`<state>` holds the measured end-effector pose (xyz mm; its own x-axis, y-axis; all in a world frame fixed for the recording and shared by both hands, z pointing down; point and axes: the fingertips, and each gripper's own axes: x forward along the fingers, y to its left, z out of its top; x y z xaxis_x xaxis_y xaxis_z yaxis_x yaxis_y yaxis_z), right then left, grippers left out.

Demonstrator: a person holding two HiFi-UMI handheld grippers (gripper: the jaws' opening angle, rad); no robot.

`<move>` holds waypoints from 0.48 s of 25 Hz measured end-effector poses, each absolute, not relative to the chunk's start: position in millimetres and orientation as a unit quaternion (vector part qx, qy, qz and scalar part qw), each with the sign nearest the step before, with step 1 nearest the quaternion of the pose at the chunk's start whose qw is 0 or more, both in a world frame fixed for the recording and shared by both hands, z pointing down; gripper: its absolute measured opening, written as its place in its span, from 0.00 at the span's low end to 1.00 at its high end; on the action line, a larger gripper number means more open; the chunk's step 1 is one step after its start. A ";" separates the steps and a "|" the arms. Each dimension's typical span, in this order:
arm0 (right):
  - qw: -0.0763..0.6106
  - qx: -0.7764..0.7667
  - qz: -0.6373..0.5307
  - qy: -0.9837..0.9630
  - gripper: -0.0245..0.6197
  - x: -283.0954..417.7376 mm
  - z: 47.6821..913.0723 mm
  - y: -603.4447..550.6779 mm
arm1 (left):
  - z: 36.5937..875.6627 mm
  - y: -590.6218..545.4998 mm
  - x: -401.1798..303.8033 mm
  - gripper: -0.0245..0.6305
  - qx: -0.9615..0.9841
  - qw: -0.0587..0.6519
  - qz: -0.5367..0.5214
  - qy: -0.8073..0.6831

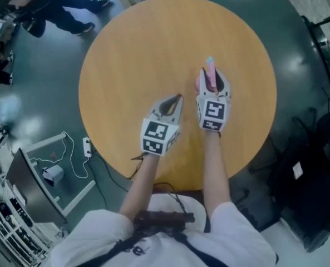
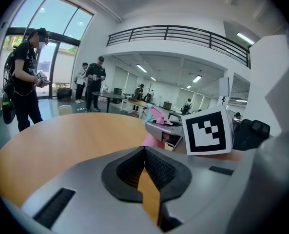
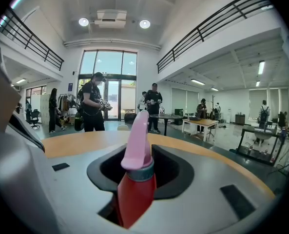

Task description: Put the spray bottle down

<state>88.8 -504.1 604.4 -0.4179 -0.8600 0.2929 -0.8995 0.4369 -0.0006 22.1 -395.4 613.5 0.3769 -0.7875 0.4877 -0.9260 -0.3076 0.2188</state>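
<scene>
A spray bottle [image 3: 133, 189] with a red body and a pink spray head stands upright between the jaws of my right gripper [image 3: 137, 165], which is shut on it. From above, the bottle [image 1: 210, 67] shows in that gripper [image 1: 211, 78] over the middle of the round wooden table [image 1: 131, 54]. My left gripper [image 1: 179, 97] hovers just to its left, with nothing in it and its jaw tips touching. In the left gripper view, the shut jaws [image 2: 144, 152] point across the table, and the pink spray head [image 2: 157, 117] shows at the right.
Dark green floor rings the table. A power strip [image 1: 87, 147] with cables and a white frame lie at the left, black equipment [image 1: 315, 177] at the right. People [image 3: 94, 106] stand beyond the table's far edge, and more tables stand further back.
</scene>
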 end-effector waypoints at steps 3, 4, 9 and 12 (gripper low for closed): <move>0.122 0.524 0.068 -0.840 0.28 89.0 602.5 -504.0 | 616.3 -394.1 21.1 0.06 0.794 0.238 0.151 -0.538; 0.122 0.523 0.066 -0.841 0.29 88.4 601.9 -502.9 | 616.7 -392.7 20.7 0.06 0.794 0.241 0.151 -0.538; 0.115 0.533 0.064 -0.836 0.29 87.0 606.2 -496.1 | 616.8 -390.6 12.2 0.06 0.793 0.244 0.151 -0.537; 0.113 0.539 0.064 -0.832 0.29 91.1 609.1 -494.2 | 612.7 -387.5 10.6 0.06 0.795 0.240 0.152 -0.536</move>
<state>91.1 -494.2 609.1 -0.3926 -0.8829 0.2577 -0.9120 0.4099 0.0148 10.6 -387.5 612.7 0.3790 -0.7793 0.4991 -0.9252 -0.3097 0.2192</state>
